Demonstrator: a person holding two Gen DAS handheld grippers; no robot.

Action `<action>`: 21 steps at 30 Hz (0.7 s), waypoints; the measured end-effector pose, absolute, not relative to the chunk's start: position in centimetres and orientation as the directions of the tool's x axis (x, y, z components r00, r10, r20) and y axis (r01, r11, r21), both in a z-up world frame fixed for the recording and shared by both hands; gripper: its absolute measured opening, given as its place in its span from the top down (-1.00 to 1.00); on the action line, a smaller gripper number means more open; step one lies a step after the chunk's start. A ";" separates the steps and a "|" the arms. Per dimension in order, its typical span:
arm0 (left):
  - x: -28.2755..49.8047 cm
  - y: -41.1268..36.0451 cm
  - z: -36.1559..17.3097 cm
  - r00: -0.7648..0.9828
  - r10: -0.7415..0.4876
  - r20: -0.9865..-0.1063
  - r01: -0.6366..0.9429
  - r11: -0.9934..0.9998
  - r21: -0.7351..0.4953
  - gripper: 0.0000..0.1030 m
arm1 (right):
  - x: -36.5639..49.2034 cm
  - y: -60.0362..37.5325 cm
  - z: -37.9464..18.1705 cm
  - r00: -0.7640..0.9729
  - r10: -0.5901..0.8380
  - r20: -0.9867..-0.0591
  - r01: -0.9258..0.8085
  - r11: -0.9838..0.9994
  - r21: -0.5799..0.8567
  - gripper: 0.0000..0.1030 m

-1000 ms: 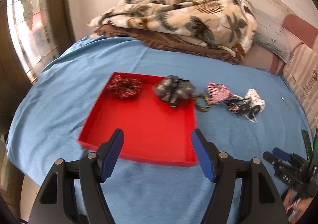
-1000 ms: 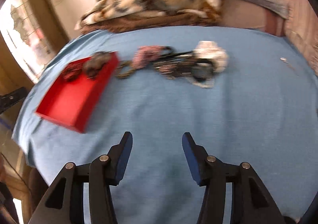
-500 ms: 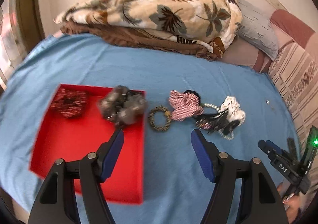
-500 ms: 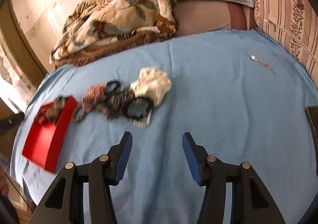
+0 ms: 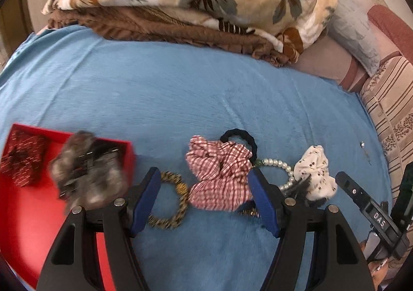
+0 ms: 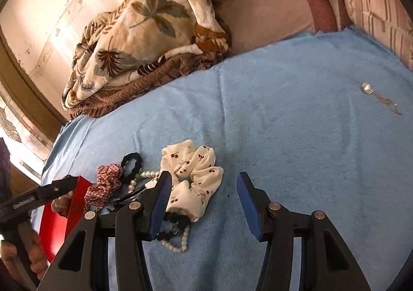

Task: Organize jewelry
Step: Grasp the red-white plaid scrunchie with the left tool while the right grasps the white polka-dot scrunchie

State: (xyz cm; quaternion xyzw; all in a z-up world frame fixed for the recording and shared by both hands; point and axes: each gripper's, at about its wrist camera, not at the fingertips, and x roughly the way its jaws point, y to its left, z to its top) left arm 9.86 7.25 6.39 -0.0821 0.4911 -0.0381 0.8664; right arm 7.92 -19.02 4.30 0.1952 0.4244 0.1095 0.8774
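Your left gripper (image 5: pixel 204 198) tilts steeply down, jaws apart and empty, over the checked scrunchie (image 5: pixel 219 174) beside the red tray (image 5: pixel 20 223) on the blue bedspread (image 5: pixel 180 94). Your right gripper (image 6: pixel 204 203), also empty and parted, slants over the white scrunchie (image 6: pixel 193 174).

In the left wrist view the red tray (image 5: pixel 23 216) is cut off by the lower left frame edge, and the grey scrunchie (image 5: pixel 87 174) on its rim is motion-blurred (pattern unreadable). The left gripper's right finger (image 5: pixel 263 200) covers part of the pearl bracelet (image 5: pixel 276 163). In the right wrist view the small silver piece (image 6: pixel 367 88) at upper right is too small to identify.
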 end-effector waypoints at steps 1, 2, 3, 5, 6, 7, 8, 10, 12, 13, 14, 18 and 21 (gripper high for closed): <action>10.3 7.0 5.8 0.507 -0.146 -0.849 -0.013 0.984 -0.177 -0.34 | 8.1 -19.0 4.0 0.608 0.368 -0.704 -0.032 0.897 0.441 -0.10; 10.6 6.9 5.4 0.501 -0.148 -0.853 -0.011 0.984 -0.177 -0.34 | 8.3 -18.8 3.8 0.603 0.376 -0.703 -0.037 0.894 0.446 -0.10; 11.0 6.7 4.9 0.492 -0.151 -0.857 -0.011 0.984 -0.179 -0.34 | 8.4 -18.8 3.7 0.601 0.384 -0.701 -0.042 0.891 0.452 -0.10; 11.7 6.6 4.0 0.471 -0.157 -0.868 -0.014 0.983 -0.185 -0.34 | 8.5 -18.5 3.5 0.595 0.400 -0.697 -0.059 0.887 0.458 -0.10; 11.9 6.5 3.6 0.464 -0.161 -0.871 -0.016 0.982 -0.190 -0.34 | 8.6 -18.4 3.5 0.595 0.403 -0.696 -0.066 0.887 0.457 -0.10; 12.0 6.5 3.4 0.460 -0.163 -0.873 -0.017 0.981 -0.192 -0.34 | 8.8 -18.3 3.3 0.592 0.404 -0.697 -0.069 0.888 0.455 -0.10; 12.1 6.5 3.2 0.458 -0.164 -0.873 -0.018 0.981 -0.193 -0.34 | 8.9 -18.2 3.2 0.590 0.405 -0.699 -0.068 0.887 0.456 -0.10; 12.2 6.3 3.1 0.463 -0.164 -0.871 -0.014 0.981 -0.192 -0.34 | 9.3 -18.2 2.8 0.583 0.414 -0.699 -0.062 0.881 0.469 -0.10; 12.0 5.9 3.0 0.464 -0.165 -0.871 0.003 0.983 -0.185 -0.14 | 9.5 -18.3 2.5 0.579 0.415 -0.702 -0.054 0.878 0.475 -0.10; 12.0 5.7 3.0 0.459 -0.167 -0.873 0.013 0.983 -0.182 0.00 | 9.5 -18.3 2.4 0.579 0.416 -0.701 -0.055 0.878 0.475 -0.06; 12.0 5.4 2.8 0.446 -0.171 -0.878 0.025 0.983 -0.179 0.39 | 9.6 -18.2 2.3 0.575 0.421 -0.702 -0.060 0.877 0.477 0.19; 11.6 5.1 3.1 0.450 -0.144 -0.881 0.027 0.989 -0.148 0.69 | 9.5 -18.0 2.5 0.572 0.421 -0.704 -0.069 0.880 0.471 0.80; 10.7 5.4 4.4 0.472 -0.159 -0.867 0.037 0.986 -0.160 0.70 | 9.1 -18.3 3.3 0.597 0.404 -0.693 -0.071 0.887 0.456 0.88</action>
